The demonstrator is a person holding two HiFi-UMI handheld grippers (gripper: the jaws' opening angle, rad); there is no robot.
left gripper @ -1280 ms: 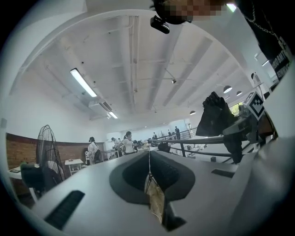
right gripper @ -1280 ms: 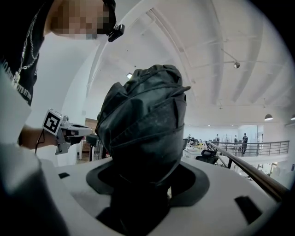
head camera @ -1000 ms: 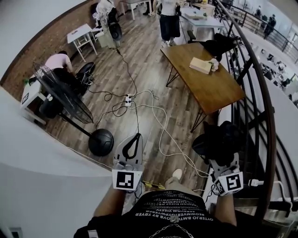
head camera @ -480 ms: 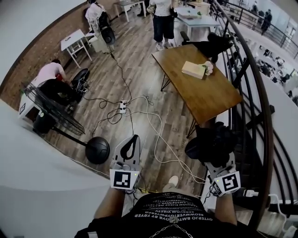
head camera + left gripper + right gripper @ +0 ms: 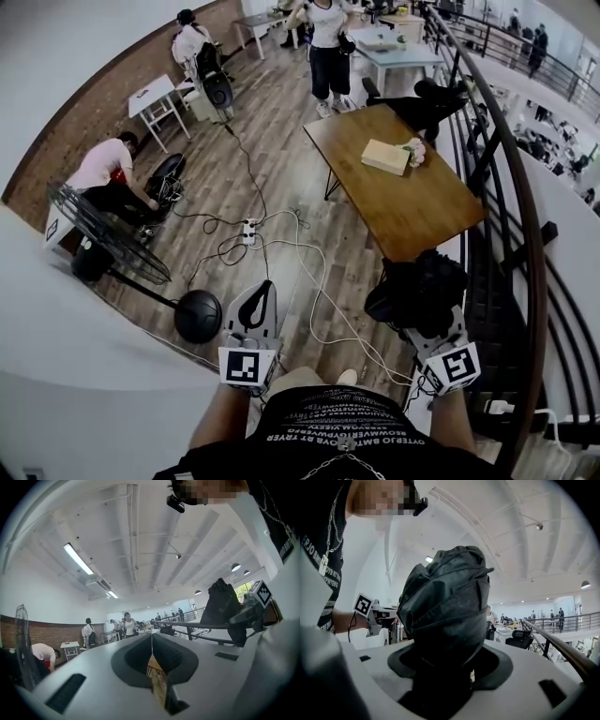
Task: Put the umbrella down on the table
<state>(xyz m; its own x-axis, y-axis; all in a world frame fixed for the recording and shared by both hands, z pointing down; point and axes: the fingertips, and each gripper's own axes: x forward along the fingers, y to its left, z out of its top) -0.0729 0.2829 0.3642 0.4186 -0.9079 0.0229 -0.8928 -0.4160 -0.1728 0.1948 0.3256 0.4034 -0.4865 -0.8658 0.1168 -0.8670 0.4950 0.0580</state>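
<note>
Jaws on the right gripper (image 5: 433, 323) stand wide and pinch the folded black umbrella (image 5: 445, 606), the same grip as a moment back. The bundle fills the gap between them and bulges out well past their tips. Jaws on the left gripper (image 5: 260, 305) are pressed together with nothing in them, only a sliver of floor showing through the slit.

What's changed is the walk: the person has carried both grippers forward, and the wooden table (image 5: 412, 202) has drawn closer, its near corner a good deal nearer the umbrella than a second ago. I'd say this is still the carry, with the setting-down not begun. The table lies out ahead of the right jaws, beyond their tips and still apart from the umbrella, so none of it is under the bundle yet. The left jaws point alongside, over open floor to the table's left
</note>
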